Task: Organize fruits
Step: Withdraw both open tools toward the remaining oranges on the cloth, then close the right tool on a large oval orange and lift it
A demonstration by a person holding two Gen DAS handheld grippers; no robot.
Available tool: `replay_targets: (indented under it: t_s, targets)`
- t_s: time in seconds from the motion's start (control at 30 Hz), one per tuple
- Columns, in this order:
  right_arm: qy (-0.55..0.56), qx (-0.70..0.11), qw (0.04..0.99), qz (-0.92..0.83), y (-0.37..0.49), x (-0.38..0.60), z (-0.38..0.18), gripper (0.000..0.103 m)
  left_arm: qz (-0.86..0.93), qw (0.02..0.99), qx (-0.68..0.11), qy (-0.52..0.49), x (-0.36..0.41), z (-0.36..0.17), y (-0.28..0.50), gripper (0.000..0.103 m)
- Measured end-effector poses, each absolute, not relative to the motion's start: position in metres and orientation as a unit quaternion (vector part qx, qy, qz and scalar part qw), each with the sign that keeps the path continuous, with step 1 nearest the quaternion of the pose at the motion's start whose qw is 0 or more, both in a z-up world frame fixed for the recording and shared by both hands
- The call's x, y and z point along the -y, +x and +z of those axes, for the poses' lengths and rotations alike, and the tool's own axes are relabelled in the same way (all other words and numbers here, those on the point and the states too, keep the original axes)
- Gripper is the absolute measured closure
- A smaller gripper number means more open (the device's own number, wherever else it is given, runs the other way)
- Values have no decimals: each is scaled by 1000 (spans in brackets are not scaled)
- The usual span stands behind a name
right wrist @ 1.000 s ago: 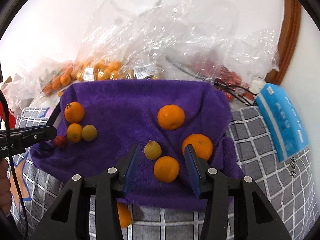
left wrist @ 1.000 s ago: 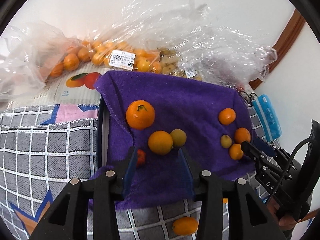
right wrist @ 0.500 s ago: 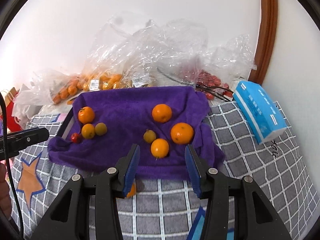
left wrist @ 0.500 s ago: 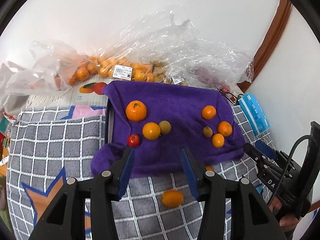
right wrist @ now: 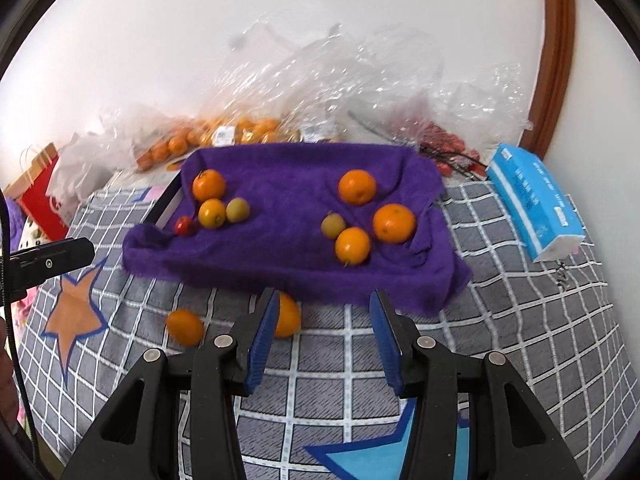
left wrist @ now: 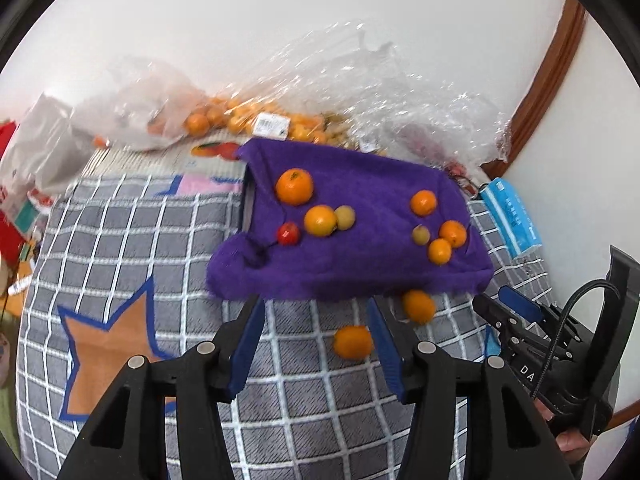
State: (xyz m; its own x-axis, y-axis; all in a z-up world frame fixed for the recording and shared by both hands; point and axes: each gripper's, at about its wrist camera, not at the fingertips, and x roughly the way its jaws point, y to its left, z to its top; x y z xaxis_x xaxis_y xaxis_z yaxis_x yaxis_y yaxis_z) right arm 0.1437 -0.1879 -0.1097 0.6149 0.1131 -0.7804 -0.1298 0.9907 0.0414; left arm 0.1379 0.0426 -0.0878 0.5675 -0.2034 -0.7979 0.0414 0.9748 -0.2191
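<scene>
At frame bottom, the left gripper [left wrist: 316, 338] is opening and the right gripper [right wrist: 324, 336] stands released; both hold nothing. Two oranges [right wrist: 185, 327] lie loose on the blanket [right wrist: 520, 320], probably still unsorted. Beyond, at centre, the towel [right wrist: 288, 240] bears two groups of four fruits each, apparently sorted

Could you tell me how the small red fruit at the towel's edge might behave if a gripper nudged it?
The small red fruit looks round and glossy, so it would probably roll. It sits near the purple towel's edge, whose plush pile may slow it.
</scene>
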Motion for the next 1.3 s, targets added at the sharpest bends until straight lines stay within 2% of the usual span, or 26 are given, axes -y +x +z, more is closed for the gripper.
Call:
replay_targets:
  t_s: [0.6, 0.7, 1.3]
  targets:
    - [-25, -475, 874, 105, 172, 157, -169, 57, -53, 865, -491, -86, -62, -129, 140, 52]
    - [-24, -479, 870, 115, 176, 156, -175, 69, -59, 862, -496, -82, -57, -132, 144, 52]
    - [-3, -464, 885, 48, 142, 230, -157, 69, -111, 839, -530, -46, 21, -159, 153, 52]
